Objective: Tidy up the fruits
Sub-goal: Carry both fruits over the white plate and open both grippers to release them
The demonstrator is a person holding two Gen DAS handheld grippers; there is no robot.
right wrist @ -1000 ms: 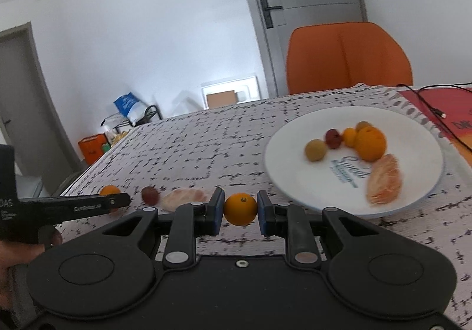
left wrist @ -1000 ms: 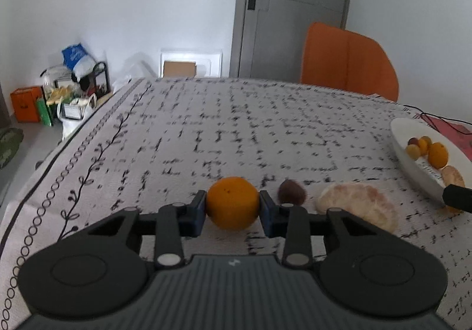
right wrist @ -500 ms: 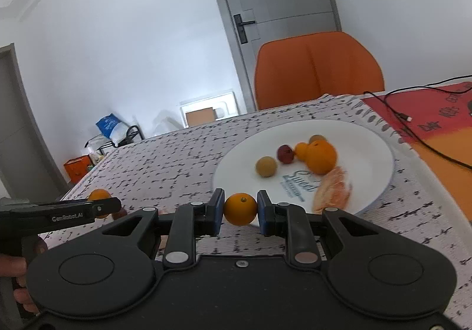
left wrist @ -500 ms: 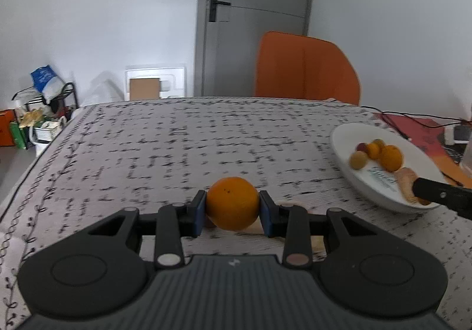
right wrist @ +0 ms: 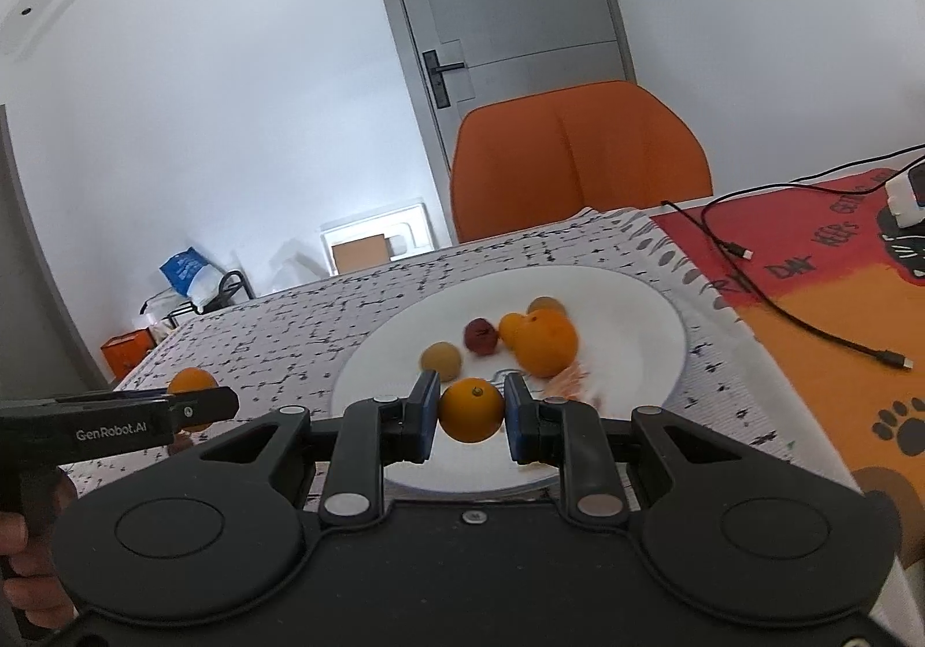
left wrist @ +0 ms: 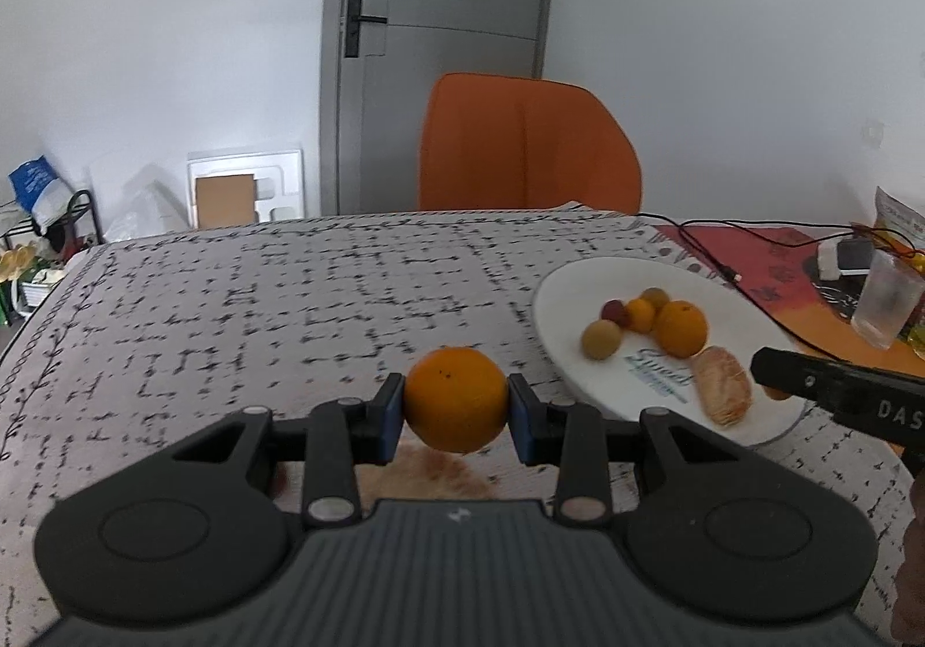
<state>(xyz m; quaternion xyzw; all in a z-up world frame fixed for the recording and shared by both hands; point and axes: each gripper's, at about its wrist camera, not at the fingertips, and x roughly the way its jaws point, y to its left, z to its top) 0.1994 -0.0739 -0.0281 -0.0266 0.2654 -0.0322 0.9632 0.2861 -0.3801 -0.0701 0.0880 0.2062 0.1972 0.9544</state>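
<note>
My left gripper (left wrist: 455,411) is shut on a large orange (left wrist: 455,398), held above the patterned tablecloth, left of the white plate (left wrist: 746,294). My right gripper (right wrist: 471,418) is shut on a small orange (right wrist: 471,410), held over the near rim of the plate (right wrist: 636,311). The plate holds several fruits: an orange (right wrist: 546,342), a dark red fruit (right wrist: 481,336), a tan fruit (right wrist: 441,359) and a peeled citrus piece (left wrist: 722,385). A peeled citrus piece (left wrist: 439,476) lies on the cloth below the left gripper, partly hidden.
An orange chair (left wrist: 529,144) stands behind the table's far edge. A black cable (right wrist: 809,323) lies on the red-orange mat (right wrist: 838,335) right of the plate. A clear cup (left wrist: 887,300) stands at the far right. The left gripper (right wrist: 196,407) shows in the right wrist view.
Both grippers have moved right toward the plate with their oranges. The right gripper now hangs over the plate's near rim. The dark fruit on the cloth has gone out of sight.
</note>
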